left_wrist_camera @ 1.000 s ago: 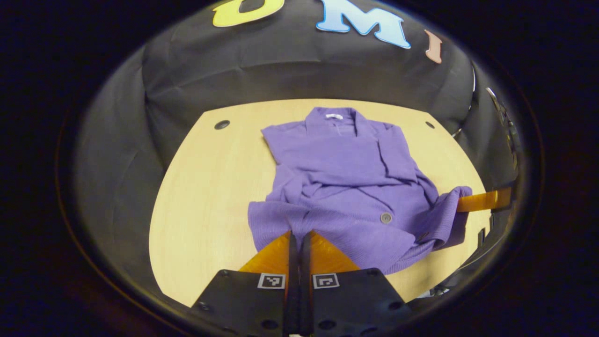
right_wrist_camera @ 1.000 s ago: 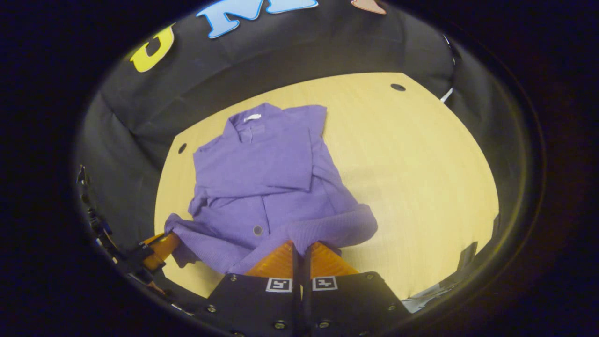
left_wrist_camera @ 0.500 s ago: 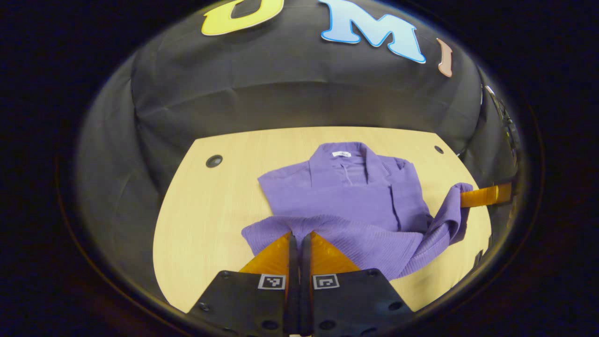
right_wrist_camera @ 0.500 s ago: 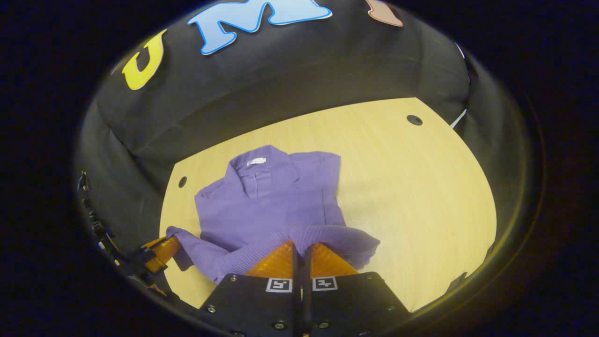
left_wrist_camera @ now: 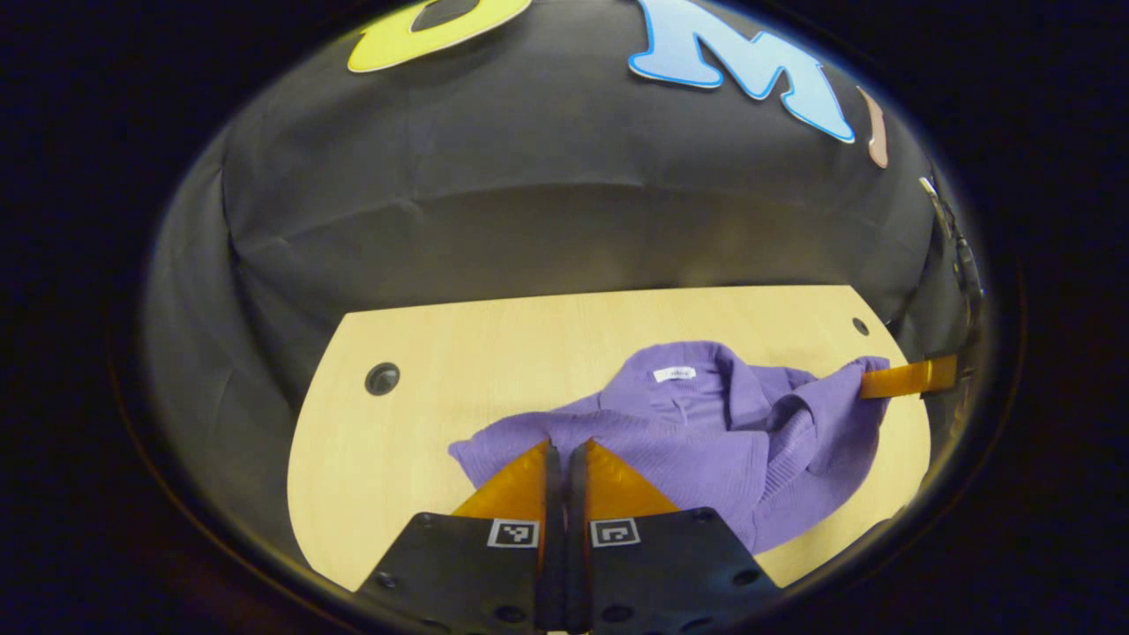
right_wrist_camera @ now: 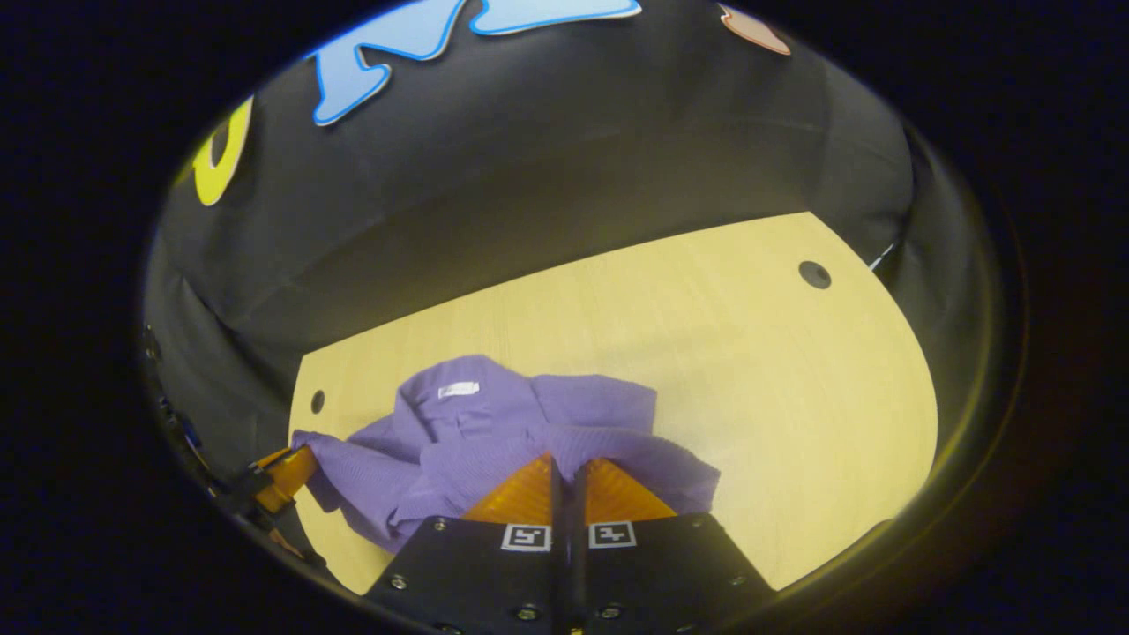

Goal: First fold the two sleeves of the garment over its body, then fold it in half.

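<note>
A purple button-up garment (left_wrist_camera: 706, 432) lies on the light wooden table (left_wrist_camera: 494, 353), sleeves folded over its body. Its bottom hem is lifted and carried over the body toward the collar (left_wrist_camera: 675, 375). My left gripper (left_wrist_camera: 564, 445) is shut on one hem corner. In the same view the right gripper (left_wrist_camera: 869, 381) holds the other corner at the far right. In the right gripper view the garment (right_wrist_camera: 494, 432) bunches below the collar label (right_wrist_camera: 459, 389), with my right gripper (right_wrist_camera: 567, 459) shut on the hem. The left gripper (right_wrist_camera: 300, 459) shows at the lower left there, gripping its corner.
The table (right_wrist_camera: 750, 370) ends at the black cloth wall behind. Round cable holes sit near its back corners (left_wrist_camera: 382, 378), (right_wrist_camera: 814, 274). Bare tabletop stretches to the left of the garment in the left gripper view and to its right in the right gripper view.
Both grippers have carried the hem away from the near edge toward the collar. The lower half now covers most of the body, and the front button is hidden.
</note>
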Demonstrator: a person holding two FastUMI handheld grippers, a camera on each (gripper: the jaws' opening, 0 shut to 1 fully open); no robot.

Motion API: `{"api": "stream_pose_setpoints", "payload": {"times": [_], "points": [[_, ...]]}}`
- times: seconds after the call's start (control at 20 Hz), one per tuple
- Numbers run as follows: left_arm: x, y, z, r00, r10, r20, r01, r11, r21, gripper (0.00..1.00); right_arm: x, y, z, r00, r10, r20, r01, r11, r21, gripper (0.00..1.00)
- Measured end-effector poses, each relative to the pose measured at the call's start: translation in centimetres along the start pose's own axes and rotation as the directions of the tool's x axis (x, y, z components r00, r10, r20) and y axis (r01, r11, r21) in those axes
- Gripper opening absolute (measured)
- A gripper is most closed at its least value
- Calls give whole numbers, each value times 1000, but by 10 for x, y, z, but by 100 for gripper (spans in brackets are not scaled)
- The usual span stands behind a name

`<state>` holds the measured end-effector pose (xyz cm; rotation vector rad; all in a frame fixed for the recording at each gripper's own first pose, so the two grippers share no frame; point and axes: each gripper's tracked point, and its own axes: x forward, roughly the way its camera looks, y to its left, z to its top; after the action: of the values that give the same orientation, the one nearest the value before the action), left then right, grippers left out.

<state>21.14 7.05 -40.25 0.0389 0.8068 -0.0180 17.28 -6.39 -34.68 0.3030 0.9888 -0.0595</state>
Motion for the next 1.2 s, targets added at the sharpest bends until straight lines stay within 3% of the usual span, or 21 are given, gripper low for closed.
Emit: {"api": "stream_pose_setpoints", "payload": {"times": [0.7, 1.0, 1.2], "points": [[58, 16, 58, 1000, 27, 15, -27, 999, -16, 7, 46, 5, 75, 999, 15, 33, -18, 996, 91, 1], [75, 16, 46, 998, 54, -28, -54, 999, 4, 7, 66, 3, 70, 1000, 4, 1, -4, 995, 99, 1], [82, 9, 33, 998, 30, -62, -31, 999, -19, 7, 72, 6, 63, 1000, 21, -23, -19, 996, 91, 4]]}}
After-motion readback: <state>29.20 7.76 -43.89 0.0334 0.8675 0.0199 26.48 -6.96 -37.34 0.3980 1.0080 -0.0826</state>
